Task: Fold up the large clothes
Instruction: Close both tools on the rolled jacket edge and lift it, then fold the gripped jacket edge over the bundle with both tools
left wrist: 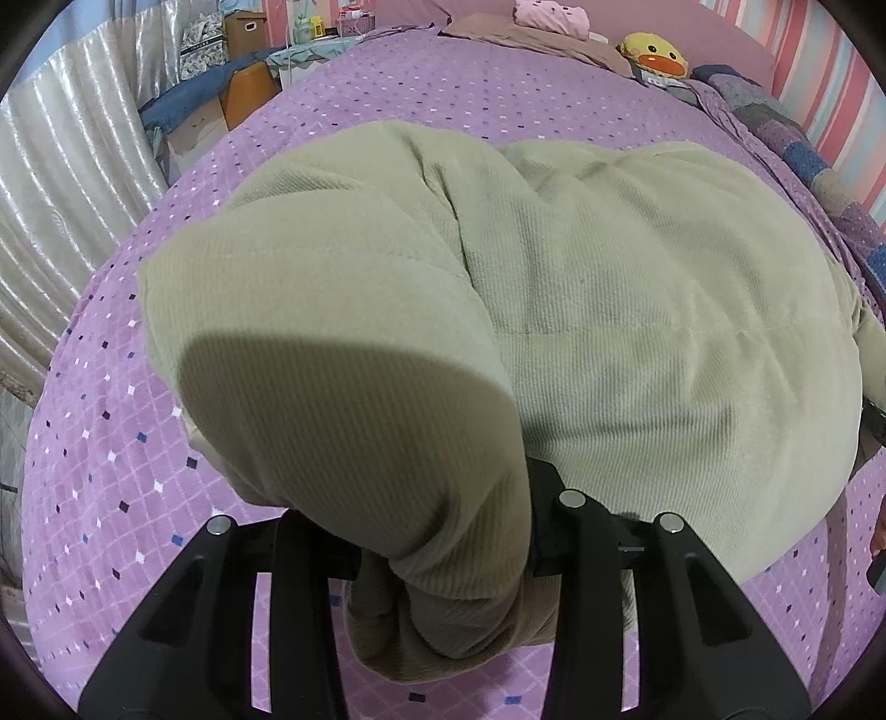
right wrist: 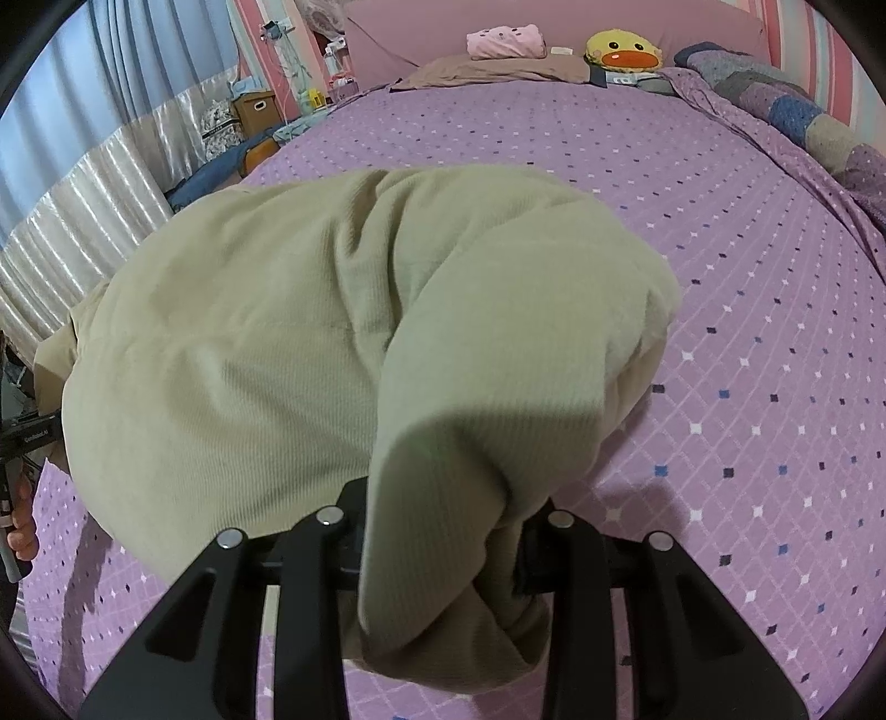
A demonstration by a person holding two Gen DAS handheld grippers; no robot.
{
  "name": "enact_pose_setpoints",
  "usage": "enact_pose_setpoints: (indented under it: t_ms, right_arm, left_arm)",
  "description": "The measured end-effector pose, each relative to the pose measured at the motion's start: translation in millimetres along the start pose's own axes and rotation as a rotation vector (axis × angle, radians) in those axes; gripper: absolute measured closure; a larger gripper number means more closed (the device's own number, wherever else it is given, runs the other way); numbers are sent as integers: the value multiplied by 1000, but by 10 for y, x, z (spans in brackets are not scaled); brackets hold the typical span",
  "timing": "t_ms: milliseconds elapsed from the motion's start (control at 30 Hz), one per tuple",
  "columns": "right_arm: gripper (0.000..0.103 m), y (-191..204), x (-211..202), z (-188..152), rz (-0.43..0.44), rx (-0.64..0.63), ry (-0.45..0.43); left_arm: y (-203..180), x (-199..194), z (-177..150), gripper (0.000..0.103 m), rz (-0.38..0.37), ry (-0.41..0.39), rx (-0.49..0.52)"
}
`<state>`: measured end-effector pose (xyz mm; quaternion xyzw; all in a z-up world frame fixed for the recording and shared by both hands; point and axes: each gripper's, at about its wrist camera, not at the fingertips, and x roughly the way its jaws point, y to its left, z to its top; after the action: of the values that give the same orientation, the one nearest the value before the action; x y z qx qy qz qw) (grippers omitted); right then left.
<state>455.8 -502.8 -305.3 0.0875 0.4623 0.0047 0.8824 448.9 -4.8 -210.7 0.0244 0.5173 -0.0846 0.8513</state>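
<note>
A large pale green ribbed garment (left wrist: 609,310) lies spread on the purple diamond-patterned bed cover (left wrist: 111,443). My left gripper (left wrist: 443,559) is shut on a bunched fold of it at its left side, lifted off the bed. My right gripper (right wrist: 443,559) is shut on a bunched fold of the same garment (right wrist: 249,343) at its right side, also lifted. The cloth drapes over both sets of fingers and hides the tips. The other gripper's black body and a hand show at the left edge of the right wrist view (right wrist: 22,443).
At the head of the bed lie a yellow duck plush (right wrist: 623,50), a pink folded item (right wrist: 504,41) and a brown cloth (right wrist: 498,69). A patchwork blanket (right wrist: 803,116) runs along the right side. Boxes (right wrist: 255,111) and curtains (right wrist: 83,183) stand to the left of the bed.
</note>
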Motion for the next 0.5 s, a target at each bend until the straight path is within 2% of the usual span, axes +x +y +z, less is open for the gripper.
enact_pose_setpoints:
  t_ms: [500]
  right_arm:
    - [68,-122,111,-4,31,32,18]
  left_arm:
    - [-105,38,-10,65,23,-6,19]
